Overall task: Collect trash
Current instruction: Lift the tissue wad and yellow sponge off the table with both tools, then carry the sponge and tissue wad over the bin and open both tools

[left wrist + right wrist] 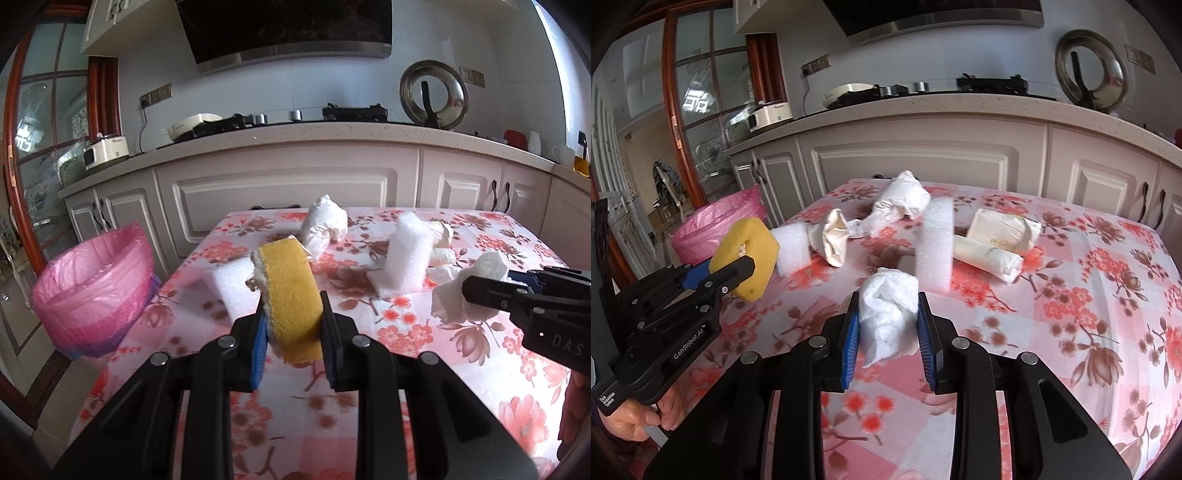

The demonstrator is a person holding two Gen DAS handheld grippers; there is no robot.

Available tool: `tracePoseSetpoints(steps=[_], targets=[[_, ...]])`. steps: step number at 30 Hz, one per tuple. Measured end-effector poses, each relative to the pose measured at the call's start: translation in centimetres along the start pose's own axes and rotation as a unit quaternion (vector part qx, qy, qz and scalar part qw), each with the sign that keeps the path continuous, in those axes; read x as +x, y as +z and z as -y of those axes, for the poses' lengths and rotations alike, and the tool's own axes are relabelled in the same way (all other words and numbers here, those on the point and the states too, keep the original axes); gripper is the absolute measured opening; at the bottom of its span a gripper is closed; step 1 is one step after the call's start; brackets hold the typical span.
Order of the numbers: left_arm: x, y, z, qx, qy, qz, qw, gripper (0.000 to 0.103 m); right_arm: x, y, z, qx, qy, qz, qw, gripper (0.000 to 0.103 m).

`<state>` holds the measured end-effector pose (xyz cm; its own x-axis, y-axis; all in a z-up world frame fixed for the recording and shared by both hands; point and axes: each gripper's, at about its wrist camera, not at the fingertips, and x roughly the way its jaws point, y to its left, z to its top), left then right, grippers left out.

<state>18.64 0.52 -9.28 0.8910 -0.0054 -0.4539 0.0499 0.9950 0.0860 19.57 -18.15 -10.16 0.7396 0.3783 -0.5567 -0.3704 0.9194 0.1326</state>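
My left gripper (291, 314) is shut on a yellow sponge (291, 291) and holds it above the flowered table; it also shows in the right wrist view (738, 273) with the sponge (750, 251). My right gripper (886, 321) is shut on a crumpled white paper towel (888, 314), held above the table; it shows in the left wrist view (491, 291) with the towel (469, 291). A bin with a pink bag (96, 288) stands beyond the table's left edge, also in the right wrist view (716, 225).
On the table (1089, 295) lie white foam blocks (936, 243) (792, 247), a crumpled white plastic bag (899, 206), a cream wrapper (834, 236) and rolled packets (1004, 229). Kitchen cabinets (288, 192) and a counter stand behind the table.
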Motion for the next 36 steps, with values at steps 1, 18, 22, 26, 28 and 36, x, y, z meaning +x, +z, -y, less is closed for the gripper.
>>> tracePoseSetpoints(steps=[1,18,22,26,28,36], targets=[[-0.3,0.0,-0.4,0.001,0.004,0.004,1.0000,0.024,0.1,0.1,-0.4,-0.005,0.003,-0.001,1.000,0.029],[-1.7,-2.0,-7.5,-0.052,0.032,-0.004,0.9982,0.024,2.3,0.8,-5.2,-0.044,0.041,-0.022,0.998,0.029],[-1.7,-2.2,-8.3,-0.053,0.042,-0.009,0.9976,0.024,3.0,1.4,-5.9,-0.047,0.053,-0.023,0.997,0.029],[-1.8,-1.8,-9.5,-0.057,0.059,-0.006,0.9966,0.024,4.2,2.6,-7.1,-0.055,0.070,-0.020,0.996,0.029],[-1.8,-1.7,-10.2,-0.060,0.067,-0.006,0.9959,0.024,5.0,3.3,-8.0,-0.065,0.076,-0.018,0.995,0.029],[-1.7,-0.3,-15.3,-0.065,0.111,-0.009,0.9916,0.024,8.3,6.8,-12.9,-0.104,0.117,-0.010,0.988,0.029]])
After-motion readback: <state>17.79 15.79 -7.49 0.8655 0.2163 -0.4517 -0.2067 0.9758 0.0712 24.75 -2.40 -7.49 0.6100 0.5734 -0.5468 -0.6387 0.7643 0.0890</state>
